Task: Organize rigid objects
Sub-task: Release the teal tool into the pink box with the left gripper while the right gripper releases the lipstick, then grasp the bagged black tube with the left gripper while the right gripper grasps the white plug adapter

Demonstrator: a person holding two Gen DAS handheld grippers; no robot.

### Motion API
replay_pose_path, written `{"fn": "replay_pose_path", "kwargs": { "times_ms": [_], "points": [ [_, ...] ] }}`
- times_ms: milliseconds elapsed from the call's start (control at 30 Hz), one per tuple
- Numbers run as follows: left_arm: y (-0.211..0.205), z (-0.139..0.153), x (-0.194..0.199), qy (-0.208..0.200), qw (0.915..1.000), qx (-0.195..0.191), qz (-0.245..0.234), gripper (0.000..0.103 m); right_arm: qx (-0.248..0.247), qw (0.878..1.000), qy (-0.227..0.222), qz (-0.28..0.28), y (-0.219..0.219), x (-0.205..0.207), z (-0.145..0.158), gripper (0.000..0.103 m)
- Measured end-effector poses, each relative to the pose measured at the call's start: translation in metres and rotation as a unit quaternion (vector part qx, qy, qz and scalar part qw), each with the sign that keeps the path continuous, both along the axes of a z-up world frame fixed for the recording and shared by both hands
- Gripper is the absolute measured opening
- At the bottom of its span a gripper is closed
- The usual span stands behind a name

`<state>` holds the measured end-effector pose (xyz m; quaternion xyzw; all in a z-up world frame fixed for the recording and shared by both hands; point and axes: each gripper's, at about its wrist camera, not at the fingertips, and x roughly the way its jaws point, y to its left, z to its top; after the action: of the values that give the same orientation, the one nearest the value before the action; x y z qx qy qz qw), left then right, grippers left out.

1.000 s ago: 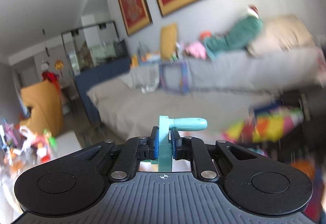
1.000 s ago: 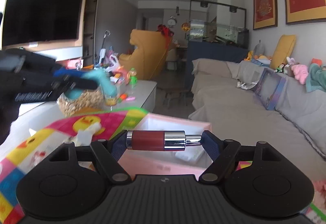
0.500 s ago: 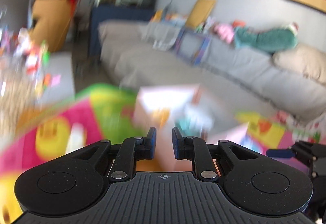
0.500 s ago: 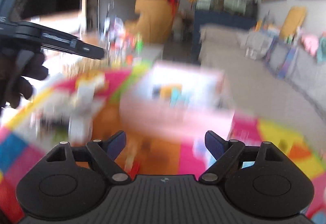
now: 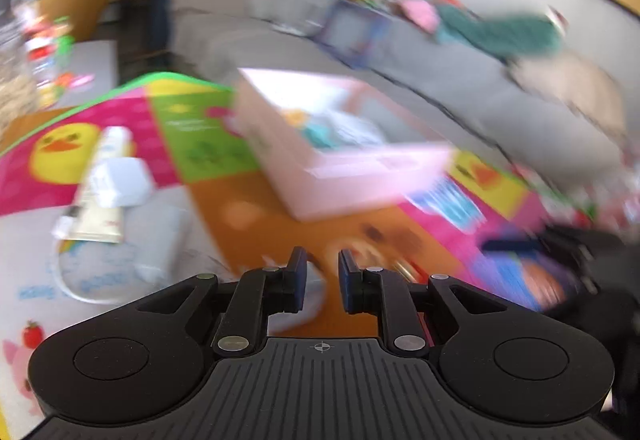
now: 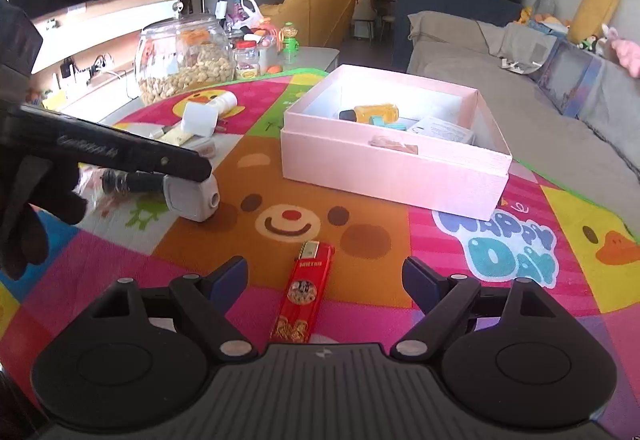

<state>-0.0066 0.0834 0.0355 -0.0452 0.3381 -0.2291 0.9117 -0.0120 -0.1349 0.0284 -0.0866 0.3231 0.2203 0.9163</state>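
Observation:
A pink open box stands on the colourful play mat; it also shows, blurred, in the left wrist view. Inside lie an orange bottle, a teal item and a white packet. A red lighter lies on the mat between my right gripper's wide-open fingers. My left gripper is open and empty, low over the mat; in the right wrist view it hovers just above a grey-white device. A white cube and a tube lie at the left.
A glass jar of peanuts and small bottles stand on the low table behind the mat. A grey sofa runs along the right. The right gripper shows blurred at the right edge of the left wrist view.
Both grippers have let go: the teal item left my left gripper and the red-and-silver cylinder left my right. Both have swung down toward the mat. The right jaws have opened wide.

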Motion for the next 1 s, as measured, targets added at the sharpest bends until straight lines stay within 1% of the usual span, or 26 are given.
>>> {"fn": "replay_pose_path", "kwargs": {
  "times_ms": [67, 133, 200, 267, 367, 433, 500, 567, 633, 667, 733, 767, 800, 867, 933, 1000],
  "points": [
    [-0.017, -0.002, -0.014, 0.0, 0.9983, 0.034, -0.047, 0.019, -0.007, 1.0, 0.003, -0.006, -0.002, 0.003, -0.003, 0.085],
    [-0.034, -0.01, -0.027, 0.009, 0.9935, 0.076, -0.085, 0.019, -0.006, 1.0, 0.009, -0.015, -0.004, 0.005, -0.006, 0.085],
    [-0.044, -0.017, -0.038, 0.008, 0.9894, 0.105, -0.1, 0.019, -0.004, 1.0, 0.015, -0.023, -0.007, 0.007, -0.008, 0.085],
    [-0.046, -0.021, -0.046, 0.007, 0.9885, 0.113, -0.1, 0.019, -0.005, 0.999, 0.017, -0.028, -0.009, 0.008, -0.011, 0.085],
    [-0.038, -0.015, -0.054, 0.003, 0.9922, 0.092, -0.084, 0.019, -0.008, 0.999, 0.019, -0.031, -0.01, 0.007, -0.014, 0.085],
    [-0.029, -0.003, -0.057, -0.012, 0.9948, 0.077, -0.065, 0.019, -0.002, 0.999, 0.02, -0.032, -0.012, 0.006, -0.016, 0.085],
    [-0.018, 0.008, -0.057, -0.027, 0.9971, 0.065, -0.032, 0.019, 0.0, 0.999, 0.025, -0.031, -0.012, 0.006, -0.017, 0.085],
    [-0.004, 0.018, -0.057, -0.044, 0.9976, 0.052, 0.013, 0.019, 0.004, 0.999, 0.03, -0.028, -0.01, 0.006, -0.018, 0.085],
    [0.017, 0.024, -0.054, -0.057, 0.9953, 0.038, 0.069, 0.019, 0.012, 0.999, 0.029, -0.012, -0.007, 0.002, -0.016, 0.085],
    [0.029, 0.025, -0.052, -0.058, 0.9928, 0.034, 0.099, 0.019, 0.013, 1.0, 0.025, 0.0, -0.004, 0.0, -0.014, 0.085],
    [0.052, 0.022, -0.043, -0.049, 0.9865, 0.035, 0.152, 0.019, 0.009, 0.999, 0.013, 0.028, 0.007, -0.005, -0.008, 0.085],
    [0.061, 0.019, -0.038, -0.042, 0.9846, 0.038, 0.165, 0.019, 0.007, 0.999, 0.009, 0.042, 0.013, -0.007, -0.006, 0.085],
    [0.069, 0.016, -0.033, -0.033, 0.9837, 0.044, 0.171, 0.019, 0.008, 0.998, 0.005, 0.057, 0.021, -0.008, -0.003, 0.085],
    [0.078, 0.012, -0.022, -0.013, 0.9857, 0.046, 0.162, 0.019, 0.015, 0.996, 0.006, 0.091, 0.04, -0.006, 0.001, 0.085],
    [0.085, 0.009, -0.015, 0.0, 0.9879, 0.027, 0.153, 0.019, 0.021, 0.992, 0.019, 0.124, 0.063, -0.002, 0.0, 0.085],
    [0.087, 0.007, -0.013, 0.005, 0.9891, 0.011, 0.147, 0.019, 0.02, 0.989, 0.03, 0.144, 0.087, 0.005, -0.005, 0.085]
  ]
}}
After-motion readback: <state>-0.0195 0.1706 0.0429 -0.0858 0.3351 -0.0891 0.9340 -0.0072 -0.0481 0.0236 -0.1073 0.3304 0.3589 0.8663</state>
